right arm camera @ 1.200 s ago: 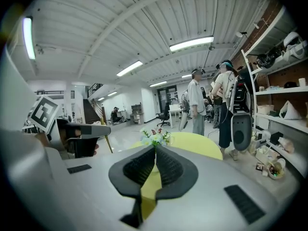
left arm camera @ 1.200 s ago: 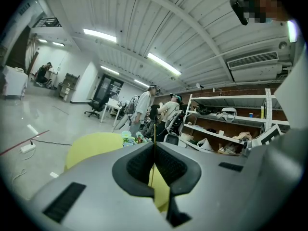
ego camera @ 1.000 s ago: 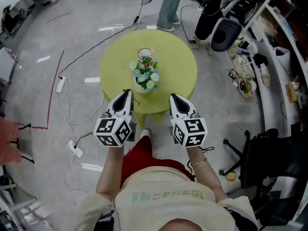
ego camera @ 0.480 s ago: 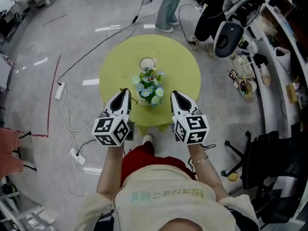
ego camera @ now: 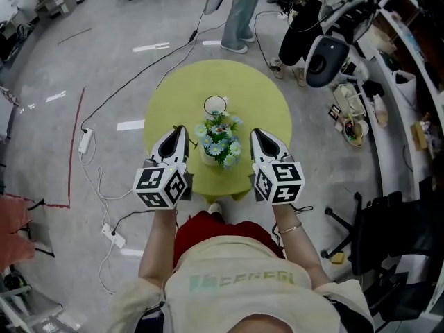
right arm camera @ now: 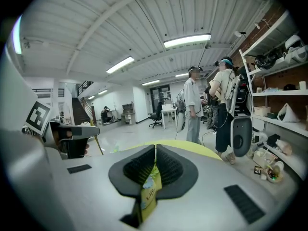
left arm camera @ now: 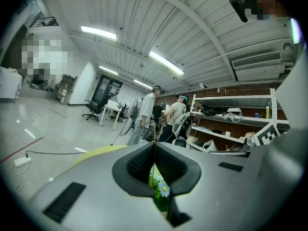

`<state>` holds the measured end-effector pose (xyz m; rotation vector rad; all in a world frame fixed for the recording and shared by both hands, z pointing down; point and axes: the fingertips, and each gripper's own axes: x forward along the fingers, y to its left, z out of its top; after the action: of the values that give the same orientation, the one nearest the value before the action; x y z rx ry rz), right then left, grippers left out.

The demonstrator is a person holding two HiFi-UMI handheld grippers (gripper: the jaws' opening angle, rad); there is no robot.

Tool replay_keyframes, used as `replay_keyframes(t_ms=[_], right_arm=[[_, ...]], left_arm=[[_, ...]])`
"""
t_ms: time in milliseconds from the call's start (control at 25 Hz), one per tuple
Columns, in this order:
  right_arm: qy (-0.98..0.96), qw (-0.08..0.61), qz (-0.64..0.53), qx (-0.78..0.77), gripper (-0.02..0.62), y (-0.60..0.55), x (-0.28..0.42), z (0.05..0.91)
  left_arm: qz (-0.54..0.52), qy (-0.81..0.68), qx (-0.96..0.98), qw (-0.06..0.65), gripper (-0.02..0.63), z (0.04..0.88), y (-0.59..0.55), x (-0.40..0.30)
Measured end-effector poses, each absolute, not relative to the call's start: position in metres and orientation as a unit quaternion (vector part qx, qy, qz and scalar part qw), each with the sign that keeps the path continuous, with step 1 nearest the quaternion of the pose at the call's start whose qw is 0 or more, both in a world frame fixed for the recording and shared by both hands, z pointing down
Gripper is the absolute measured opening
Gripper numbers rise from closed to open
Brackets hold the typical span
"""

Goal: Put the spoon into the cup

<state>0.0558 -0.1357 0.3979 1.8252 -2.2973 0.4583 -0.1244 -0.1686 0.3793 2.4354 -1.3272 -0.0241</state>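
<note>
A round yellow-green table [ego camera: 260, 103] carries a white cup [ego camera: 216, 105] near its middle and a vase of blue and white flowers [ego camera: 220, 141] nearer to me. I cannot make out a spoon in any view. My left gripper [ego camera: 180, 130] hovers over the table's near edge, left of the flowers, jaws shut and empty. My right gripper [ego camera: 256, 134] hangs level with it to the right of the flowers, also shut with nothing held. The left gripper view shows the closed left gripper [left arm camera: 154, 148] with flowers [left arm camera: 160, 191] behind the jaws. The right gripper [right arm camera: 155, 150] looks across the table [right arm camera: 192, 150].
A person [ego camera: 241, 12] stands beyond the table, and others [right arm camera: 226, 105] by the shelves [ego camera: 409, 61] on the right. A black office chair [ego camera: 388, 234] is at the lower right. Cables and a power strip [ego camera: 87, 121] lie on the floor at the left.
Both grippers have moved forward toward the table and now flank the flower vase at its near edge. Their jaws stayed shut.
</note>
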Motion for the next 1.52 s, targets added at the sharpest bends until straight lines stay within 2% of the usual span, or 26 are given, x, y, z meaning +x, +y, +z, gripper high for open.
replay_keyframes(t_ms=[760, 1520], right_arm=[[-0.763, 0.104, 0.175, 0.614, 0.037, -0.183, 0.080, 0.417], [-0.798, 0.128, 0.198, 0.554, 0.037, -0.255, 0.079, 0.442]], left_arm=[[-0.014, -0.487, 0.858, 0.164, 0.025, 0.367, -0.231, -0.126], [-0.011, -0.476, 0.865, 0.160, 0.025, 0.364, -0.303, -0.074]])
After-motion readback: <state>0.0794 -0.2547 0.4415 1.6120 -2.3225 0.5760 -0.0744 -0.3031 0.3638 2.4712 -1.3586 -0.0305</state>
